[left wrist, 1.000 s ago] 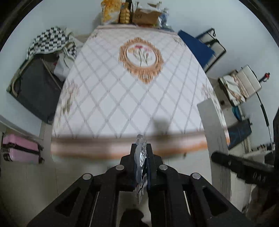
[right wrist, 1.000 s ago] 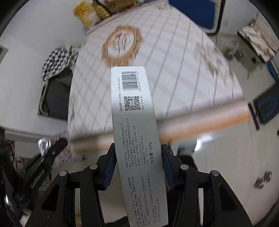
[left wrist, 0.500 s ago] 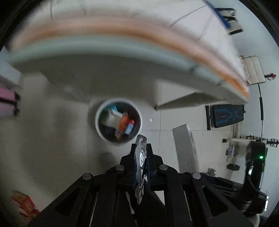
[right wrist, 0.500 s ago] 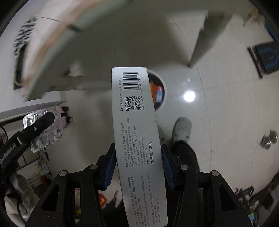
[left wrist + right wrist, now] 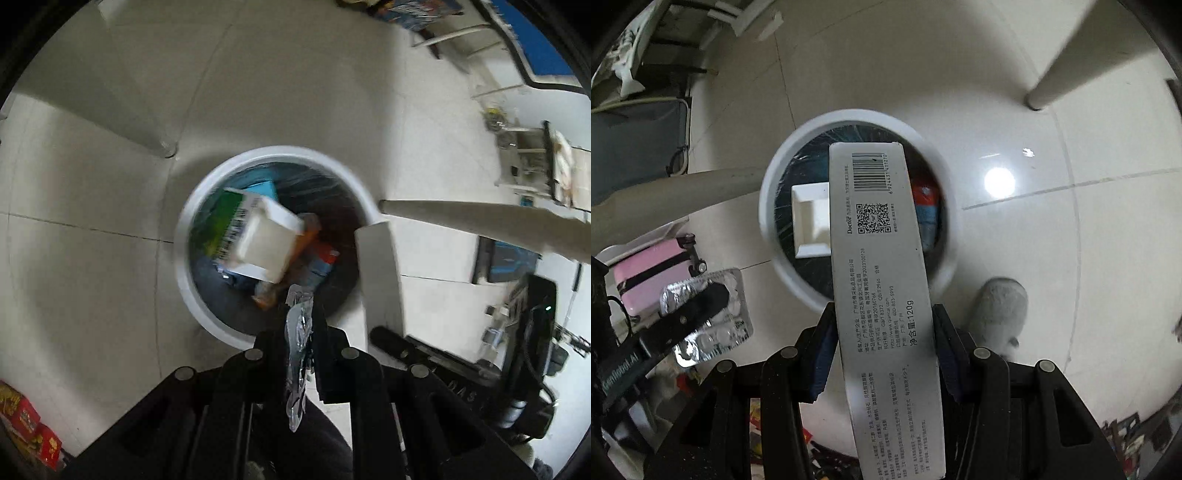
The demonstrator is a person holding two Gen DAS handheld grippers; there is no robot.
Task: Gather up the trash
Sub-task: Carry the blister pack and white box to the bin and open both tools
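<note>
The left tool (image 5: 300,314) is clenched on a foil blister pack (image 5: 297,354), held edge-on above the near rim of the white trash bin (image 5: 184,258) on the floor. The right tool (image 5: 884,339) grips a long grey carton (image 5: 882,280), its far end over the bin's opening, where a white box (image 5: 812,221) lies.

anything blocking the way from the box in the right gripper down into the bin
Nothing visible does. The box, clamped in the right gripper, points at the open bin; only earlier trash lies inside.
</note>
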